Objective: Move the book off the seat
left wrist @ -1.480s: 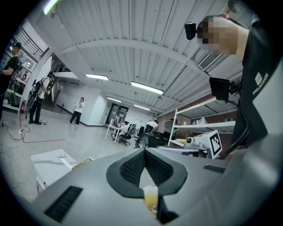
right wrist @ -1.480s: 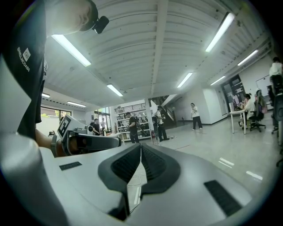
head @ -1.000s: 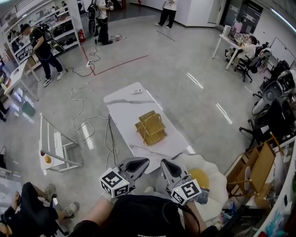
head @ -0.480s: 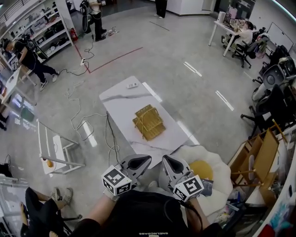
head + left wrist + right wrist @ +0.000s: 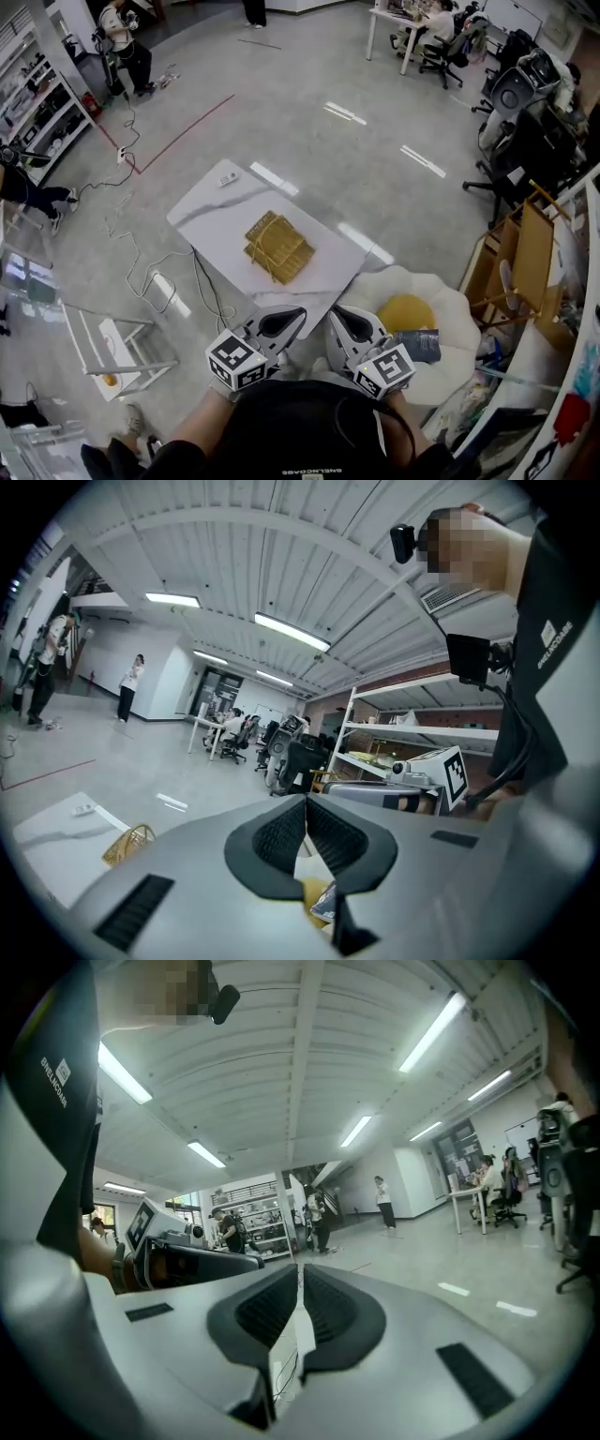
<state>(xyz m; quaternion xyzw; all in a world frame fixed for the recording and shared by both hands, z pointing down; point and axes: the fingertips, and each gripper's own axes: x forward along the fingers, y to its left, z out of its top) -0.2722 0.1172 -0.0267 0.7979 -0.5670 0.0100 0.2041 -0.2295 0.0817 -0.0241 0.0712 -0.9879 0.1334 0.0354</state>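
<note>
White cushioned seat (image 5: 448, 317) bears thin grey book (image 5: 419, 345), judged light, floppy; grip its edge. Left tool (image 5: 289, 319), right tool (image 5: 339, 321) closed, empty.

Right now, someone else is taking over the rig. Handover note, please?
Left tool: shut, empty, held low in front of the body.
Right tool: shut, empty, beside the left tool.
Book: lies on the white seat, next to the yellow cushion, just right of the right tool.
Table with the wicker basket stands ahead of both tools.
Done: nothing, the book is untouched.
Left: open a tool, grip the book and lift it off the seat. The table looks like a likely place to put it.
</note>
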